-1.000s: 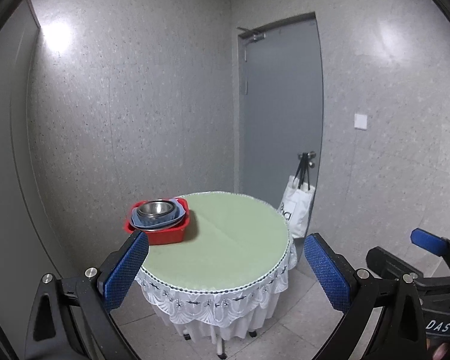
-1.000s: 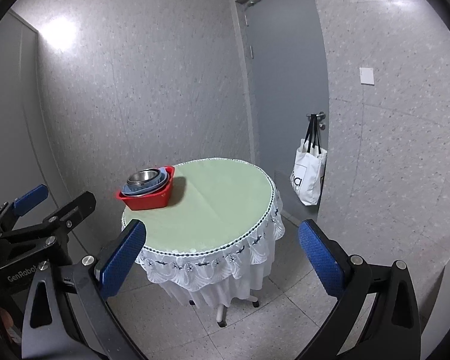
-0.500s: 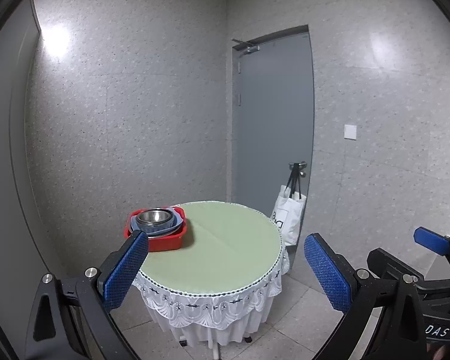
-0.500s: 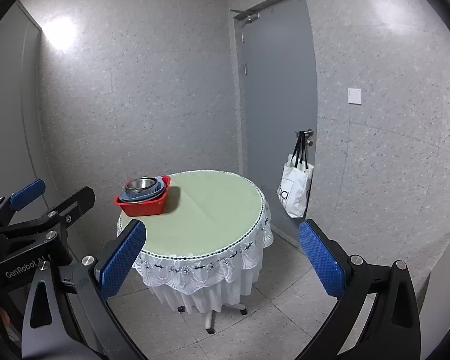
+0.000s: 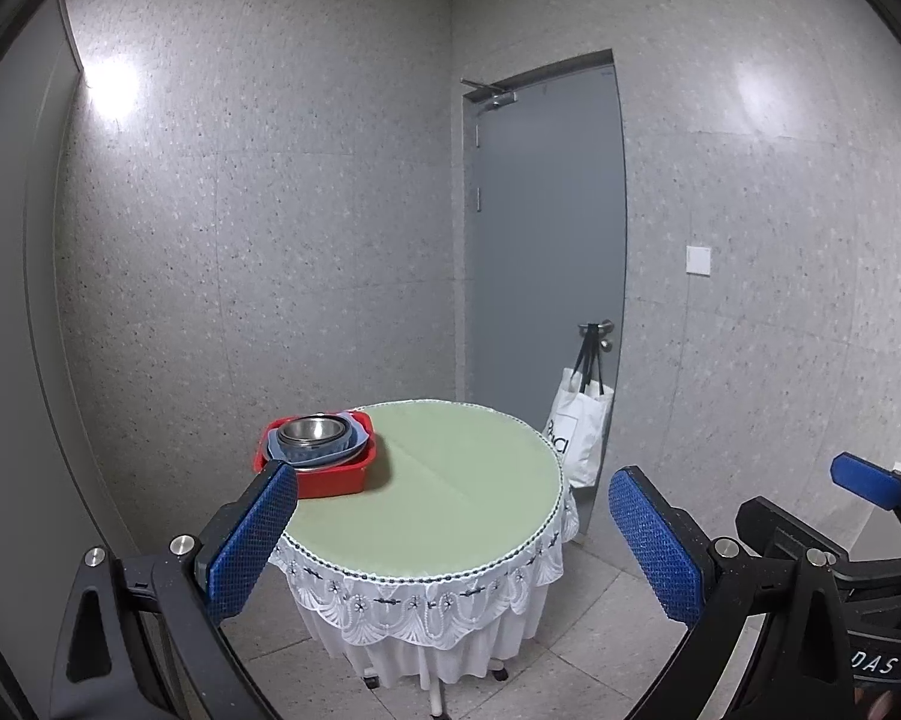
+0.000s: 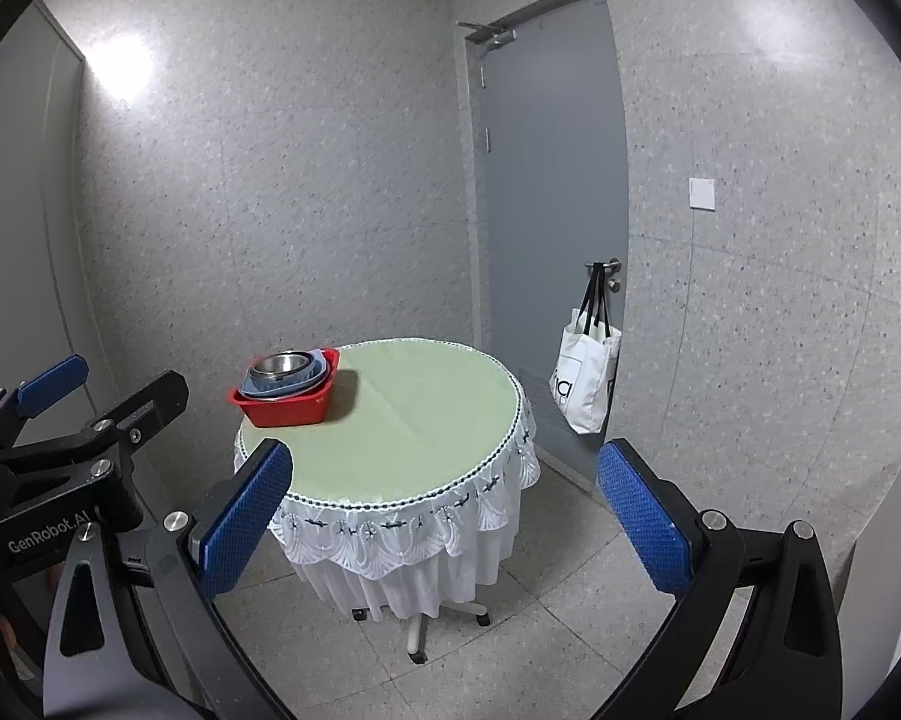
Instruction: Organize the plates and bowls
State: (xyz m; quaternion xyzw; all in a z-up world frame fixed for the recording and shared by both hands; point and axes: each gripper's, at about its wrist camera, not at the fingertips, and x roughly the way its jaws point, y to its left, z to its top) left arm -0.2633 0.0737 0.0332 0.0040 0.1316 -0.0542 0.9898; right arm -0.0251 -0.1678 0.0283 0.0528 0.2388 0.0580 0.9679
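Both sets of tongs up in the air, well back from the round surface (image 5: pixel 450 480), nothing in either. Left tongs (image 5: pixel 453 531) spread wide, blue pads far apart, empty gap between them looking across the pale green cloth. Right tongs (image 6: pixel 444 507) likewise gaping wide, empty, aimed at the same surface from a little to the side. From the left wrist view, the right tongs' frame showing at the lower right edge; from the right wrist view, the left tongs' frame at the lower left.

Over on the far left side of the surface, near its edge: a red plastic tub (image 5: pixel 324 468), upright. Nested inside it, a blue dish (image 5: pixel 306 450), and on top of that a shiny steel bowl (image 5: pixel 315 427), open side up. Same stack from the right wrist: red plastic tub (image 6: pixel 288 402), blue dish (image 6: pixel 282 384), steel bowl (image 6: pixel 279 363). Rest of the green top bare, white lace skirt (image 6: pixel 402 534) hanging round the rim, castor base on the tiled floor.

Behind, a grey door (image 5: pixel 546 240), shut, with a white tote bag (image 5: pixel 579 432) hanging off its handle. Light switch (image 5: pixel 697 258) on the speckled wall to the right of it.
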